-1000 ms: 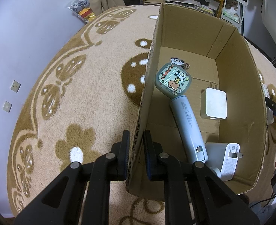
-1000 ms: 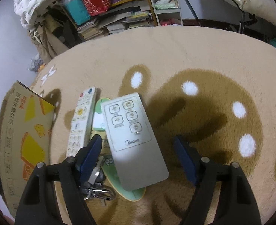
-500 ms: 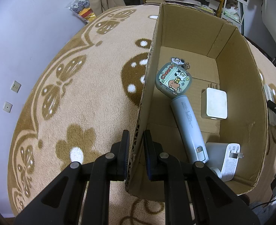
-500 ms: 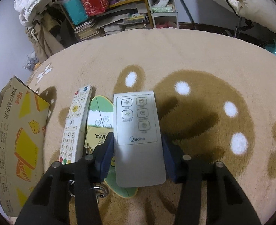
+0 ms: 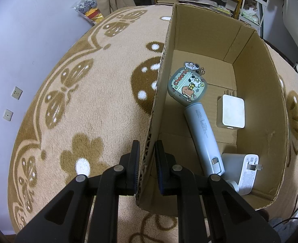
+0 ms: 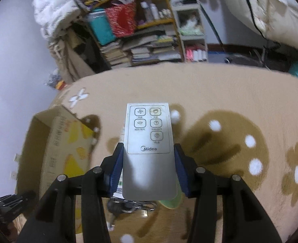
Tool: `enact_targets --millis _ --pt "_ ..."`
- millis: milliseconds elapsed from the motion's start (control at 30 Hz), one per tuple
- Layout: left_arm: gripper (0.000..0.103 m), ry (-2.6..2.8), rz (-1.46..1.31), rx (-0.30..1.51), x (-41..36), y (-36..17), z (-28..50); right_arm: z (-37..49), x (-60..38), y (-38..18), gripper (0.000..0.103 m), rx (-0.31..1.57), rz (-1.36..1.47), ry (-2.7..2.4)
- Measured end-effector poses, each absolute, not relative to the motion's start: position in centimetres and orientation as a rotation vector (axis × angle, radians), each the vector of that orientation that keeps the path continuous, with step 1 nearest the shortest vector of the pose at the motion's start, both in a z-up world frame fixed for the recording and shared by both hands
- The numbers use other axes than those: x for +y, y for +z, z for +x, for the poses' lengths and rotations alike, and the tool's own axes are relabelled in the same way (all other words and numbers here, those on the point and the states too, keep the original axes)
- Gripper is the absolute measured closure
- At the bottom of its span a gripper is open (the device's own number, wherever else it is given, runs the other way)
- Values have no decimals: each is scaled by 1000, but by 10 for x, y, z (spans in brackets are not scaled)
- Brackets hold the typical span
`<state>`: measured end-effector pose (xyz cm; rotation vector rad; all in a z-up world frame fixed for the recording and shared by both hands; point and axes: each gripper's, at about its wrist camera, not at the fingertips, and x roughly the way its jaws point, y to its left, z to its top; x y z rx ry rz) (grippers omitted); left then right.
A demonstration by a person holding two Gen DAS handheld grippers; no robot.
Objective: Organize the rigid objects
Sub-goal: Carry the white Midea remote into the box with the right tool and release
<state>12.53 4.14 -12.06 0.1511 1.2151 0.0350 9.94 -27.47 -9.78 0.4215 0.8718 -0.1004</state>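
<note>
My left gripper (image 5: 147,151) is shut on the left wall of the open cardboard box (image 5: 278,109), one finger outside and one inside. In the box lie a pale blue power bank (image 5: 203,135), a cartoon-printed case (image 5: 186,86), a white square block (image 5: 230,114) and a white charger (image 5: 244,172). My right gripper (image 6: 148,151) is shut on a silver Midea remote (image 6: 149,141), held by its two long edges and lifted off the rug. Below it lie keys (image 6: 128,205) and a green card (image 6: 171,202). The box (image 6: 56,154) stands at the left of that view.
A beige rug with brown flower patterns (image 5: 78,93) covers the floor. Shelves with stacked books and bags (image 6: 141,40) stand at the back, with a white rack (image 6: 191,32) beside them. A pale wall with sockets (image 5: 15,93) runs on the left.
The right gripper closed on the silver remote and raised it off the rug; the white remote beside it has dropped out of view. The left gripper and box have kept still.
</note>
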Motion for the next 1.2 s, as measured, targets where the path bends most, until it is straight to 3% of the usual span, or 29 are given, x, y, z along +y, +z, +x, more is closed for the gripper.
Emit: enact_targets --millis 400,733,1200 --pt "89 31 140 1216 41 -119 124 114 -193 -51 52 823 331 98" --pt "89 25 126 1218 41 -119 124 118 -126 -55 52 855 284 227" --pt "89 21 112 1221 41 -118 125 115 -106 -66 52 900 228 258"
